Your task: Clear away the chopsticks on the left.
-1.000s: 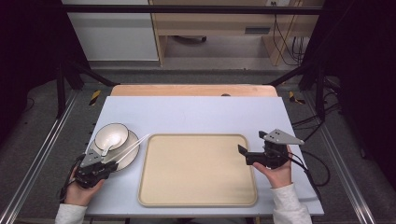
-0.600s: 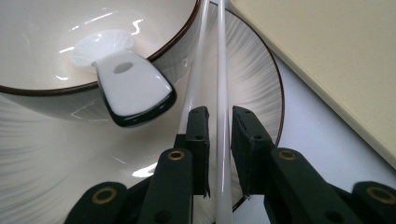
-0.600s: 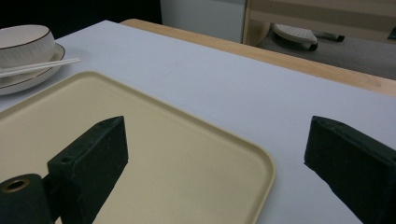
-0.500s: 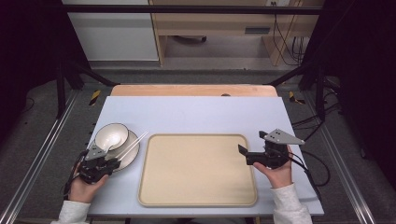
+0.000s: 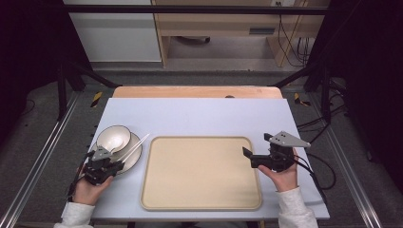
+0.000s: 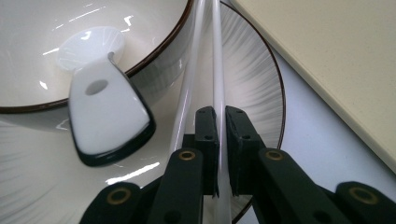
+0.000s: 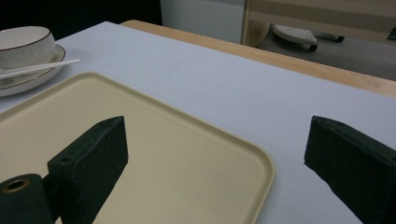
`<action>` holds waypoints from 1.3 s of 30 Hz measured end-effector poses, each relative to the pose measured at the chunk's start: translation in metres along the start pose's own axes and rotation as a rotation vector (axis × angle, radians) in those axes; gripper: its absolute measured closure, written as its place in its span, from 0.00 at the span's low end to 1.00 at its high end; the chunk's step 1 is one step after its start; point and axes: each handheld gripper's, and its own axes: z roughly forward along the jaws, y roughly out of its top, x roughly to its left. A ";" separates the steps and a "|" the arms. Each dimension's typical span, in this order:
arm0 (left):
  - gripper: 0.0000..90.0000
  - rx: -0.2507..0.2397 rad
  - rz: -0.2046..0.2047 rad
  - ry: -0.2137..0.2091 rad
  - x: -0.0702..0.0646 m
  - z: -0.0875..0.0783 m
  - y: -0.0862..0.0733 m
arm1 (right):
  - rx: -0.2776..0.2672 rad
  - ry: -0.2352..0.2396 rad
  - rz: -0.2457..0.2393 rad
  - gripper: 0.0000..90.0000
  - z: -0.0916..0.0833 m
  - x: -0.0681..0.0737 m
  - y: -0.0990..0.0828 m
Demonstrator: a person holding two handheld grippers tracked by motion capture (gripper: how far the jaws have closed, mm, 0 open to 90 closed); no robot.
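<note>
A white bowl (image 5: 114, 137) with a white spoon (image 6: 105, 107) in it stands on a ribbed plate (image 5: 136, 158) at the table's left. Two white chopsticks (image 5: 134, 147) lie across the plate beside the bowl. My left gripper (image 6: 218, 121) has just been closing and is shut on one chopstick (image 6: 217, 70). The other chopstick (image 6: 189, 84) lies just outside its left jaw. My right gripper (image 7: 215, 128) hangs open over the right edge of the beige tray (image 7: 140, 140), with nothing between its jaws.
The tray (image 5: 202, 173) takes up the middle of the pale table (image 5: 214, 116). A wooden strip runs along the table's far edge. Black frame rails flank both sides.
The left hand has shifted slightly at the plate's near edge. The right hand has stayed where it was.
</note>
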 end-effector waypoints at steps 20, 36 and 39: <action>0.93 -0.120 -0.056 0.033 -0.030 -0.023 0.008 | -0.019 -0.011 0.008 0.07 -0.007 -0.003 0.002; 0.93 -0.205 -0.124 0.065 -0.068 -0.023 0.011 | -0.020 -0.020 0.025 0.07 -0.009 -0.005 0.001; 0.93 -0.207 -0.131 0.064 -0.070 -0.024 0.011 | -0.019 -0.020 0.036 0.07 -0.008 -0.004 0.002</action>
